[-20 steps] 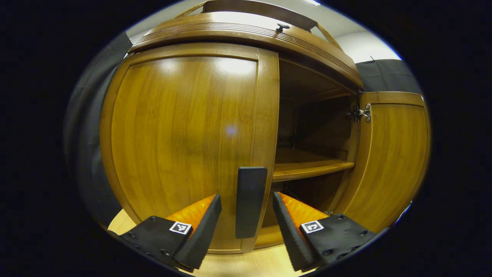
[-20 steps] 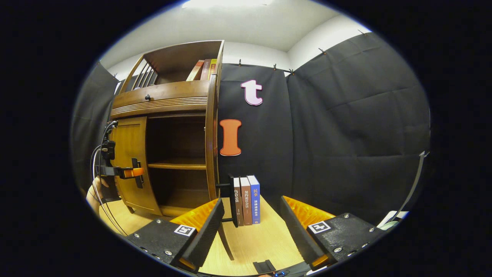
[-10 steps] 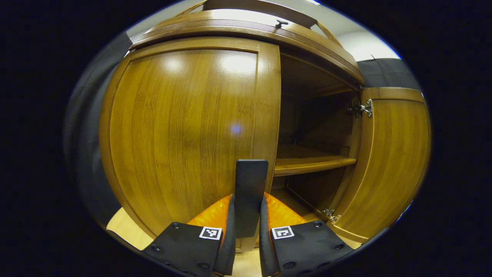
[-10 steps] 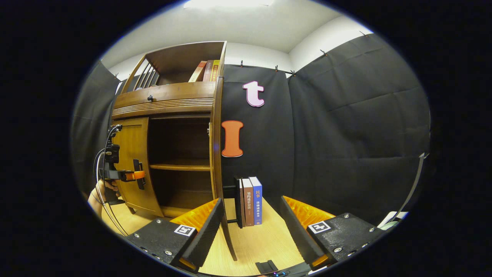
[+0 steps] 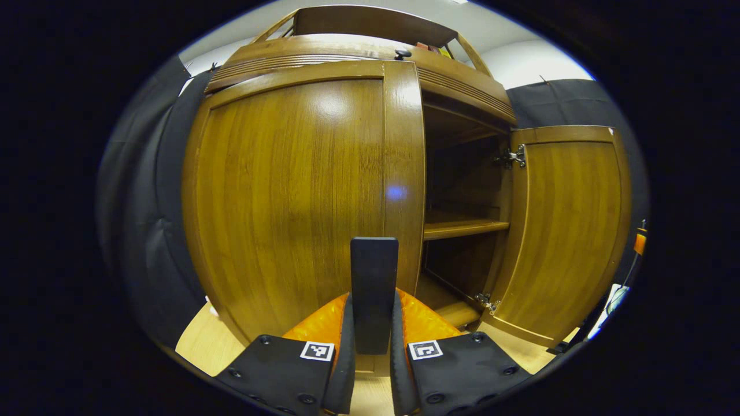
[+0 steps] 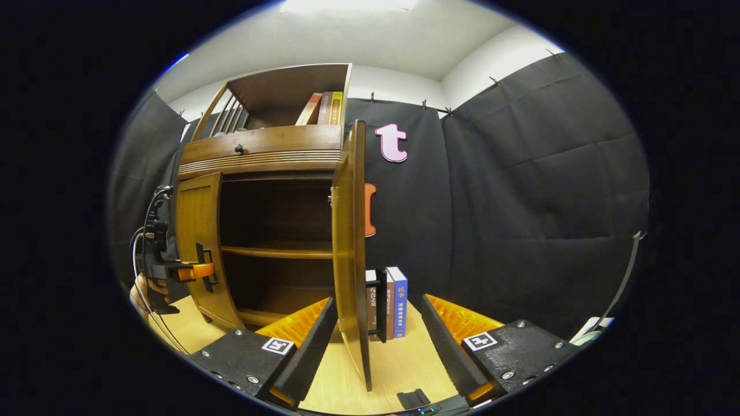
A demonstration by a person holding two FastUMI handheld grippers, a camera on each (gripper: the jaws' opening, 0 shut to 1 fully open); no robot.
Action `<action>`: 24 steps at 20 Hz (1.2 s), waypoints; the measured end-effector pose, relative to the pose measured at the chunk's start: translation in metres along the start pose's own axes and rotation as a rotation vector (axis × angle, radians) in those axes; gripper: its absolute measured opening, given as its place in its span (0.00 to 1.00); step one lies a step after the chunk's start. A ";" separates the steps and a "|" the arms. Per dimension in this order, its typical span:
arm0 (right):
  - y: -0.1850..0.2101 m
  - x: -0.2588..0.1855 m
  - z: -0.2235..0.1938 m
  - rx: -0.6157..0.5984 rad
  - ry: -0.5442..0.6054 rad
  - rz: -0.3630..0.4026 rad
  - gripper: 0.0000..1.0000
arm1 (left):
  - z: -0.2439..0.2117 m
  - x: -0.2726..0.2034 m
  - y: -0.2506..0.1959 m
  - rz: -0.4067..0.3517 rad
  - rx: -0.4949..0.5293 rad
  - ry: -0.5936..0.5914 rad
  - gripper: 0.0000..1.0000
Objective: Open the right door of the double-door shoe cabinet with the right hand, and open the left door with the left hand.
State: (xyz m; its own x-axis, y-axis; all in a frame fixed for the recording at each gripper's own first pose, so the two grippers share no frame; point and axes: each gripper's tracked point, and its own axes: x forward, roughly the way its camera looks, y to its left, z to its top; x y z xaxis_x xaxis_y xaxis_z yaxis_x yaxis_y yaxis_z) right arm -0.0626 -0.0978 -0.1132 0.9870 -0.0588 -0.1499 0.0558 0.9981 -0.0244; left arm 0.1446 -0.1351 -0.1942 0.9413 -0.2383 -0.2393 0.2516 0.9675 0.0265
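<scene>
The wooden shoe cabinet (image 5: 347,49) fills the left gripper view. My left gripper (image 5: 373,306) is shut on the dark upright handle (image 5: 374,266) of the left door (image 5: 289,196), which stands a little ajar. The right door (image 5: 566,231) is swung wide, baring the inner shelf (image 5: 462,229). In the right gripper view my right gripper (image 6: 373,346) is open, with the right door's edge (image 6: 352,248) standing between its fingers, untouched. That door's handle (image 6: 381,303) shows just behind the edge. The left gripper (image 6: 188,271), held by a hand (image 6: 144,287), is at the left door (image 6: 199,242).
Several books (image 6: 396,300) stand upright on the wooden tabletop (image 6: 404,364) right of the cabinet, behind the open right door. More books (image 6: 324,108) lean on the cabinet's top shelf. A small drawer knob (image 6: 239,149) sits above the doors. Black cloth walls close in behind.
My left gripper closed on the left door's handle and the door has come out slightly. The right door's edge has shifted to lie between my right gripper's open fingers.
</scene>
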 end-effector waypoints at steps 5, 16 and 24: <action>0.025 -0.002 0.007 0.004 -0.007 0.030 0.91 | -0.003 -0.036 0.011 -0.020 -0.011 -0.007 0.33; 0.093 0.000 0.002 0.036 0.011 0.120 0.91 | -0.007 -0.092 0.036 -0.006 -0.014 -0.030 0.34; 0.099 0.008 -0.009 0.041 0.022 0.139 0.91 | -0.010 -0.120 0.058 0.043 0.012 -0.035 0.32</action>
State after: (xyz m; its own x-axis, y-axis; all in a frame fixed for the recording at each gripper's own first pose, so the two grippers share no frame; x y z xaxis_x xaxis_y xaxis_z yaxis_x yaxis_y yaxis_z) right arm -0.0506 0.0005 -0.1255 0.9821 0.0799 -0.1708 -0.0744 0.9965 0.0383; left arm 0.0438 -0.0498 -0.1741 0.9585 -0.1992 -0.2037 0.2130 0.9759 0.0481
